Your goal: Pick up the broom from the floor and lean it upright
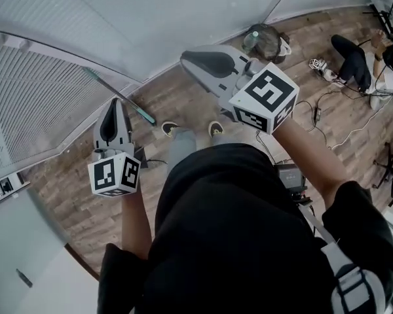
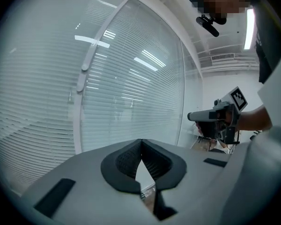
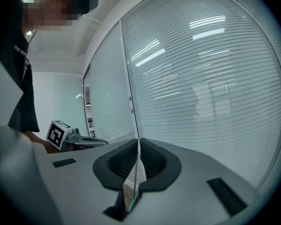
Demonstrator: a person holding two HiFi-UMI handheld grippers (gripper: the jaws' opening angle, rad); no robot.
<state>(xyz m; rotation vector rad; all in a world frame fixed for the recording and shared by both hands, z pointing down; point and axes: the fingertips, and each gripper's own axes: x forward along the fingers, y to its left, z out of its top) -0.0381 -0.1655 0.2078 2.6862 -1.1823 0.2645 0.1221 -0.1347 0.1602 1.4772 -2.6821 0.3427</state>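
The broom [image 1: 139, 110] has a thin dark pole that slants up to the blind-covered glass wall [image 1: 39, 110], with its teal end [image 1: 148, 118] down on the wooden floor. No gripper touches it. My left gripper [image 1: 114, 103] is raised in front of that wall, shut and empty [image 2: 141, 144]. My right gripper [image 1: 187, 59] is raised higher, at the centre of the head view, also shut with nothing held [image 3: 139, 144]. In the right gripper view, the teal end [image 3: 131, 200] shows in the slit below the pads. Each gripper appears in the other's view: right gripper [image 2: 215, 116], left gripper [image 3: 79, 142].
A person [image 1: 367, 57] sits on the floor at the far right among cables [image 1: 327, 116]. A dark bag [image 1: 265, 41] lies by the back wall. A small device [image 1: 291, 175] sits near my feet. A white cabinet [image 1: 19, 254] is at the lower left.
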